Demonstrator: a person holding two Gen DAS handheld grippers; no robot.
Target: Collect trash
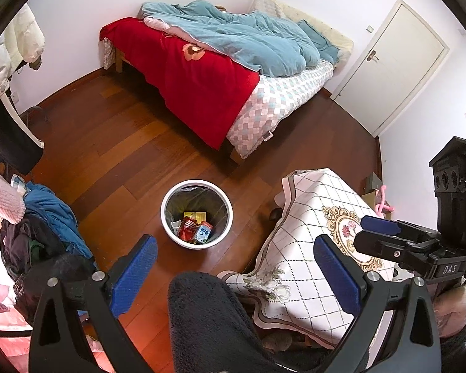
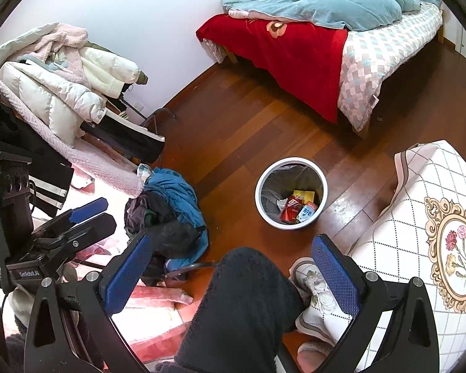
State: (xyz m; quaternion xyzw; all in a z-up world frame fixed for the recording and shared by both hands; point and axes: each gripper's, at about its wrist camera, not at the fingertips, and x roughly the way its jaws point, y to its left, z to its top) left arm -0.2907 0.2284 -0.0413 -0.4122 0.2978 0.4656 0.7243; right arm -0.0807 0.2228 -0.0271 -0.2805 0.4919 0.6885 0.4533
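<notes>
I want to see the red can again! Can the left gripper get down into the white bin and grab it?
Probably yes. The left gripper is open and empty, and the white bin has no lid. The red can lies on top of the other trash. Only the person's dark-clad leg sits below the gripper, so it would reach past that.

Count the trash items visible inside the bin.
4, inside the white bin: red can centre, blue-white carton right of it, yellow pack behind, crumpled white scrap left. More may be hidden underneath.
</notes>
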